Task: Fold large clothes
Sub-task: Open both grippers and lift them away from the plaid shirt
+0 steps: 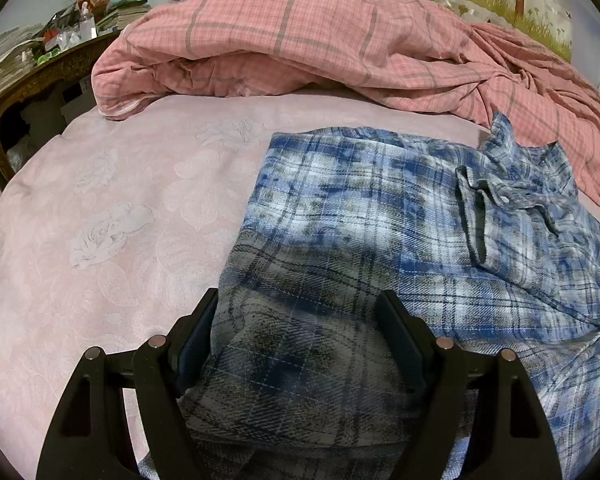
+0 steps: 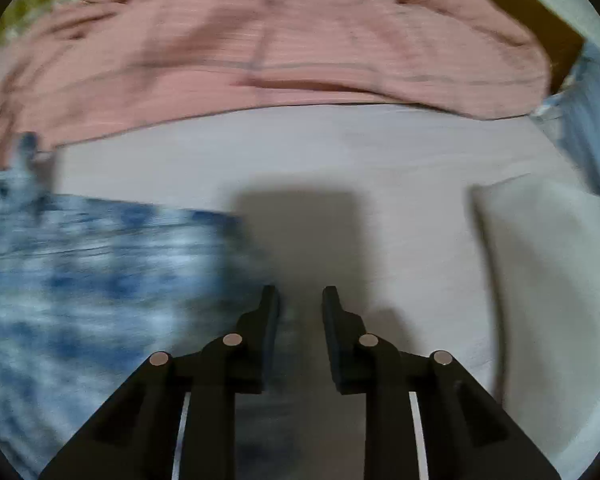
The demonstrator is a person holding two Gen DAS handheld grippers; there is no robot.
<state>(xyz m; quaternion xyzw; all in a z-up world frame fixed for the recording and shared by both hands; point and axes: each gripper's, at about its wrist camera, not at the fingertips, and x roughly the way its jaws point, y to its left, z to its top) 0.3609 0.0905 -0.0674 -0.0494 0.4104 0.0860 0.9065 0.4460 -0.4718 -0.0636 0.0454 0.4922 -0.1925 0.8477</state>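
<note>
shirt (image 1: 380,216) lies on the sheet (image 1: 120,220), part folded, collar end toward the quilt (image 1: 300,40). near end is bunched into a thick roll that sits between the left gripper (image 1: 296,316) fingers. jaws stand wide; i can't tell whether the pads actually press the cloth or just straddle it

right gripper (image 2: 298,300) is over bare sheet just right of the shirt's edge (image 2: 228,240), jaws slightly apart, nothing between them. view is motion-blurred. looks like the right has let go of a fold and the left is on the hem end, so my read is mid-fold, more passes to go

doing this step well:
- confirm the left has all layers of the roll, not just the top one, else the fold splits on lift
- bring the right to the matching corner on the shirt's right edge, pinch low at the sheet so it takes every layer
- lift both ends level, carry toward the collar, lay down flat
- keep clear of the white pillow (image 2: 548,272) on the right and the quilt behind

risk: catching the sheet with the shirt
</note>
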